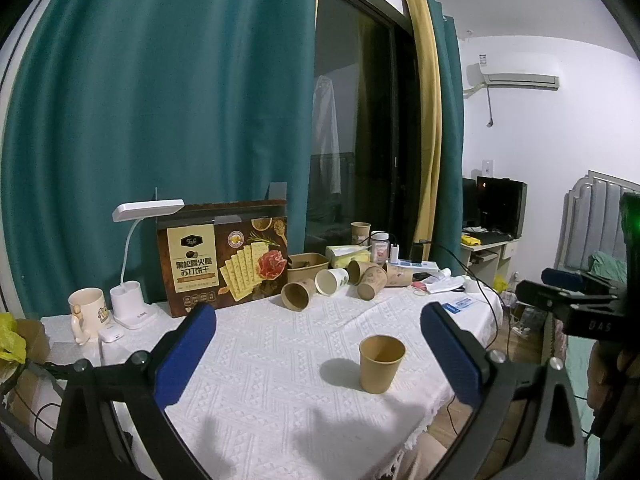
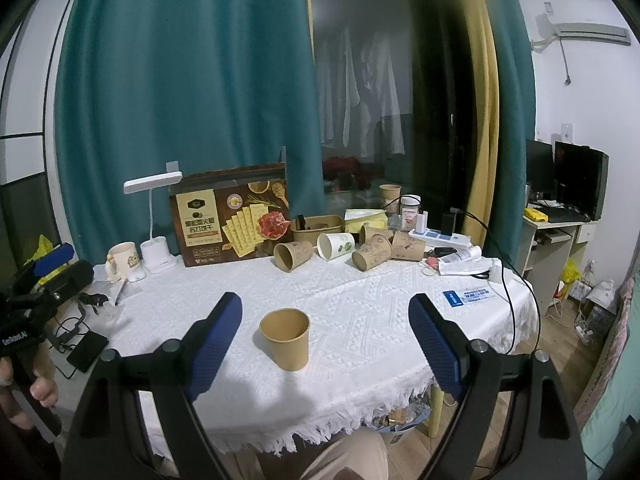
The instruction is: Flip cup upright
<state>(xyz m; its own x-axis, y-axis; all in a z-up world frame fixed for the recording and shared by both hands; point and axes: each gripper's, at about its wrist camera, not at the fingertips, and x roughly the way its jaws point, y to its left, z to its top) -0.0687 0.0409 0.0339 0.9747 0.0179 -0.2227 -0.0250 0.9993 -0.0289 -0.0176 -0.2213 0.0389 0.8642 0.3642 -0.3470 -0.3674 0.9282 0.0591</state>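
A: Where is the plain brown paper cup (image 2: 285, 338) right now?

B: Lower middle of the right wrist view, standing mouth-up on the white woven-pattern cloth of the round bench (image 2: 360, 320). In the left wrist view it sits just right of centre, low in the frame (image 1: 381, 363). Nothing touches it.

A: And the jaws?

B: Both sets are released and spread wide. The right gripper (image 2: 326, 320) frames the cup between its blue pads, nearer the left pad, with clear air on each side. The left gripper (image 1: 318, 332) is empty too, with the cup lying toward its right pad.

A: So that one looks upright already?

B: I judge so. Several printed brown paper cups (image 2: 372, 254) and a white paper cup with a green leaf print (image 2: 334, 246) lie on their sides in the upper middle, in front of the brown cracker box (image 2: 232, 220).

A: How to do the next one well?

B: My advice: pinch a lying cup lightly across its wall, since thin paper will crush, lift it clear of its neighbours, rotate it mouth-up, then set it down flat before letting go.
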